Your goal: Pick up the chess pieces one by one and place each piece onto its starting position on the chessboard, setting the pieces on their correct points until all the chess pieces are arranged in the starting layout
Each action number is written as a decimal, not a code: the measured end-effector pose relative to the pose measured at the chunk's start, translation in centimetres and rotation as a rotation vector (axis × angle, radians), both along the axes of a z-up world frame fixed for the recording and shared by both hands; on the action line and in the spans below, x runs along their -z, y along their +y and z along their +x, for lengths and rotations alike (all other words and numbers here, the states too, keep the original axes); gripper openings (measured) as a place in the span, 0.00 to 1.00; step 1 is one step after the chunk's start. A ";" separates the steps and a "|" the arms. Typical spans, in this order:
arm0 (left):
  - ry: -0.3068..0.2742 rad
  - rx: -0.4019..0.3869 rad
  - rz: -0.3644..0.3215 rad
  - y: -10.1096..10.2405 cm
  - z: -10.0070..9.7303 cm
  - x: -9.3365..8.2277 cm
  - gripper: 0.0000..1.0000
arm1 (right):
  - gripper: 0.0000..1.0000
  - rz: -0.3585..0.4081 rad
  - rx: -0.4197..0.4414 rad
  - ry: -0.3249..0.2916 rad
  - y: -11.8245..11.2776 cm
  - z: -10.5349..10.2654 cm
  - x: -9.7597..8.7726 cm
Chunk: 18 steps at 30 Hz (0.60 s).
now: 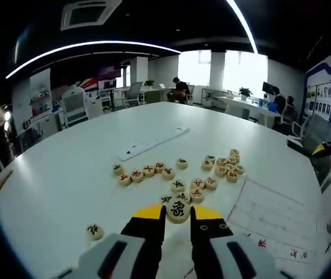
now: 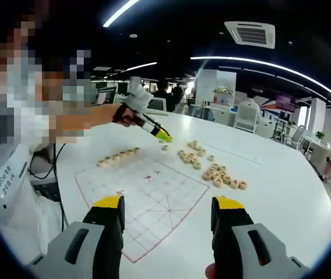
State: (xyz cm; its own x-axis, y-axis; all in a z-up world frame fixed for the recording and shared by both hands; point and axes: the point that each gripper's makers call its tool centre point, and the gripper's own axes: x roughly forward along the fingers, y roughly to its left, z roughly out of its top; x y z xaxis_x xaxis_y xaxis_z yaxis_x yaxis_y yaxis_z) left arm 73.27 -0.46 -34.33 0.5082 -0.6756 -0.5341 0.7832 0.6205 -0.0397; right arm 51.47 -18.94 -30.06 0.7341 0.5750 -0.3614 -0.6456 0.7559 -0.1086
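My left gripper [image 1: 178, 214] is shut on a round wooden chess piece [image 1: 178, 209] with a black character, just above the white table. Beyond it lie several loose pieces [image 1: 195, 185], a curved row of pieces [image 1: 143, 172] and a heap [image 1: 226, 166]. One piece [image 1: 94, 231] sits alone at the near left. The paper chessboard [image 1: 273, 218] lies to the right. My right gripper [image 2: 169, 212] stands open over the chessboard [image 2: 148, 192], nothing between its jaws. A row of pieces [image 2: 118, 157] lines the board's far edge. The left gripper [image 2: 163, 137] hangs beyond it in a person's hand.
A long white strip [image 1: 153, 143] lies further out on the table. The person [image 2: 14, 163] holding the grippers stands at the board's left side. Office chairs [image 2: 248, 118], desks and seated people [image 1: 181, 88] lie beyond the table's far edge.
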 end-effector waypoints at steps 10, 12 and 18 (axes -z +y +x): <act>-0.007 0.063 -0.006 4.9 -9.0 -0.4 0.19 | 0.61 -0.011 -0.029 0.007 0.9 -0.1 0.4; 0.004 0.070 -0.005 5.9 -10.4 0.1 0.19 | 0.61 -0.012 -0.036 0.007 1.1 -0.2 0.4; 0.006 0.084 -0.050 8.4 -14.3 0.3 0.19 | 0.61 -0.004 -0.060 0.009 1.8 -0.5 0.5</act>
State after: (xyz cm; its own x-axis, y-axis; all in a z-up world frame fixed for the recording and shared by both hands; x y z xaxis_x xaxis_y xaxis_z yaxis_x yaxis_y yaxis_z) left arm 59.02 7.92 -34.65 0.4454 -0.7417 -0.5016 0.8321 0.5497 -0.0739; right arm 51.01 -17.19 -30.56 0.6949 0.6164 -0.3702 -0.6908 0.7152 -0.1059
